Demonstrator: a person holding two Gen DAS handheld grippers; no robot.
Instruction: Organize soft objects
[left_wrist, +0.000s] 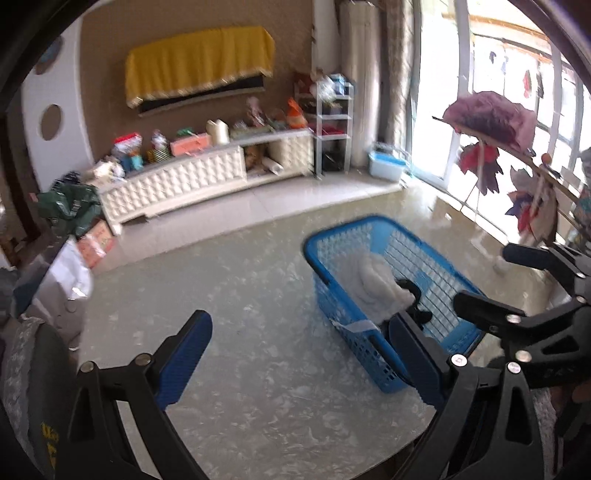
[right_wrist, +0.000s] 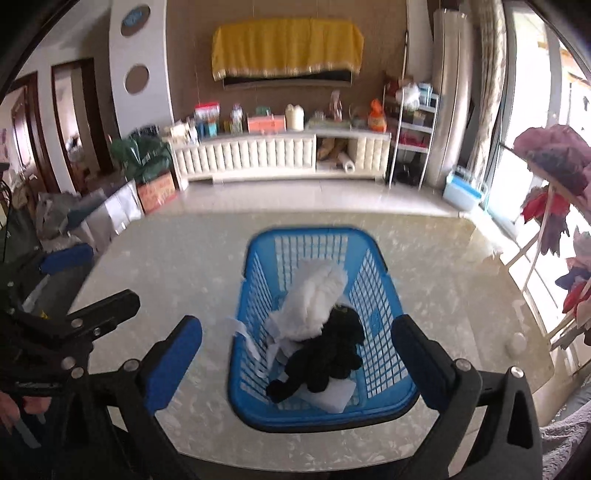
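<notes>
A blue plastic basket (right_wrist: 384, 410) stands on the marble table (right_wrist: 166, 258). Inside lie a white fluffy soft object (right_wrist: 314, 302) and a black soft object (right_wrist: 328, 358), partly on top of the white one. My right gripper (right_wrist: 295, 354) is open and empty, hovering over the basket's near end. My left gripper (left_wrist: 299, 354) is open and empty above the bare table, left of the basket (left_wrist: 343, 332). The white object (left_wrist: 373, 280) and a bit of the black one (left_wrist: 412, 291) show there. The right gripper (left_wrist: 517, 284) shows at the right edge.
A drying rack with hanging clothes (left_wrist: 491, 147) stands right of the table by the window. A white TV cabinet (right_wrist: 280, 155) with clutter lines the far wall. Boxes and bags (right_wrist: 147, 177) sit at the left on the floor.
</notes>
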